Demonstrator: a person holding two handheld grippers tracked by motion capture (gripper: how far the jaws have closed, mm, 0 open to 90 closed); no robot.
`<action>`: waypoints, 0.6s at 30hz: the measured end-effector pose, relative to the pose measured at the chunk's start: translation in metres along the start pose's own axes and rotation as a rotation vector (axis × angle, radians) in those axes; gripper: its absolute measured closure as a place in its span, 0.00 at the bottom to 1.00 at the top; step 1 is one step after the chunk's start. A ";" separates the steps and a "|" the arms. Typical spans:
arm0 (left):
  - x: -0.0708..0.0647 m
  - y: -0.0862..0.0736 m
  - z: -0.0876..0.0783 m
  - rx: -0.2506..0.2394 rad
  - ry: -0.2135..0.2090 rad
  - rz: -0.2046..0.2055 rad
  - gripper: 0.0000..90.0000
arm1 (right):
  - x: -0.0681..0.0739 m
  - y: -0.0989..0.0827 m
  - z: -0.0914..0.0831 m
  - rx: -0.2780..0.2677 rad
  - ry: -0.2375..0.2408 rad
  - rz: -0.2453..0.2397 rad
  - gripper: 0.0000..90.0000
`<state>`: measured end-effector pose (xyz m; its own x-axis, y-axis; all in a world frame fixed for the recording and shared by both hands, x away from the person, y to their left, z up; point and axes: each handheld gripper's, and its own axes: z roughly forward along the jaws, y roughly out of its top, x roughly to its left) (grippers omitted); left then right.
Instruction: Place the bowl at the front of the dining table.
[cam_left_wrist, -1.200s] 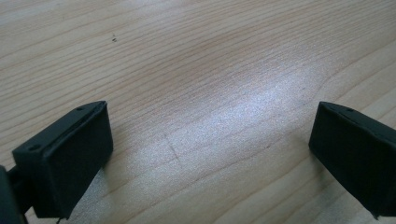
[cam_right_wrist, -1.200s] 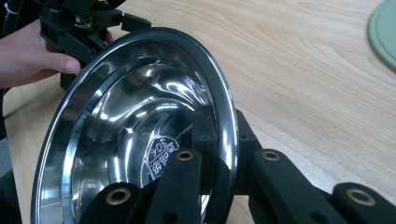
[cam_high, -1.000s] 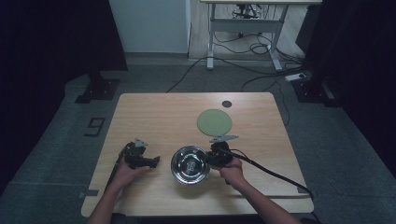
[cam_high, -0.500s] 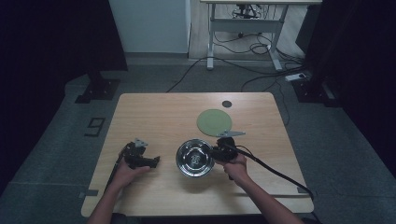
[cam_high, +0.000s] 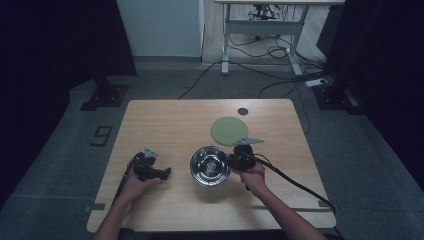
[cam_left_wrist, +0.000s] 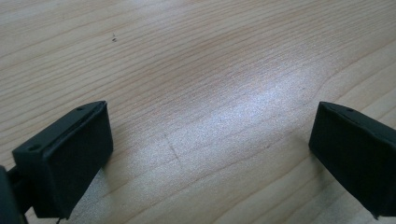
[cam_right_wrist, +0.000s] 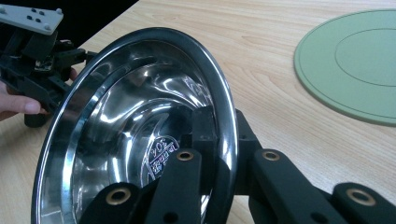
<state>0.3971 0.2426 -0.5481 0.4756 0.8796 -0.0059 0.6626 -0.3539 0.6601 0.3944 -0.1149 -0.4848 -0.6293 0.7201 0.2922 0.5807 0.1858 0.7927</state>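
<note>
On the wooden table (cam_high: 165, 120), the left gripper (cam_high: 161, 173) rests near the front edge, jaws spread wide over bare wood. Beside it, the stainless steel bowl (cam_high: 210, 165) is tilted, its rim pinched by the right gripper (cam_high: 233, 161). A green round mat (cam_high: 229, 130) lies just beyond.

The high view looks forward and down on the whole desk (cam_high: 165, 120) from far. The left gripper view sits very near its bare wood. The right gripper view shares the green mat (cam_right_wrist: 355, 60) with the high view.
</note>
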 end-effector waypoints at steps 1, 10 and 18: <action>0.000 0.000 0.000 0.000 0.000 0.000 0.00 | 0.000 0.000 0.000 -0.001 -0.001 0.000 0.94; 0.000 0.000 0.000 0.001 0.000 0.001 0.00 | -0.004 0.003 0.000 -0.006 -0.011 0.009 0.94; 0.000 0.000 0.000 0.001 0.000 0.001 0.00 | -0.010 0.007 0.002 -0.011 -0.029 0.015 0.94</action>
<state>0.3971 0.2426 -0.5480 0.4762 0.8793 -0.0057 0.6628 -0.3546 0.6595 0.4056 -0.1196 -0.4833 -0.6051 0.7419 0.2887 0.5844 0.1677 0.7940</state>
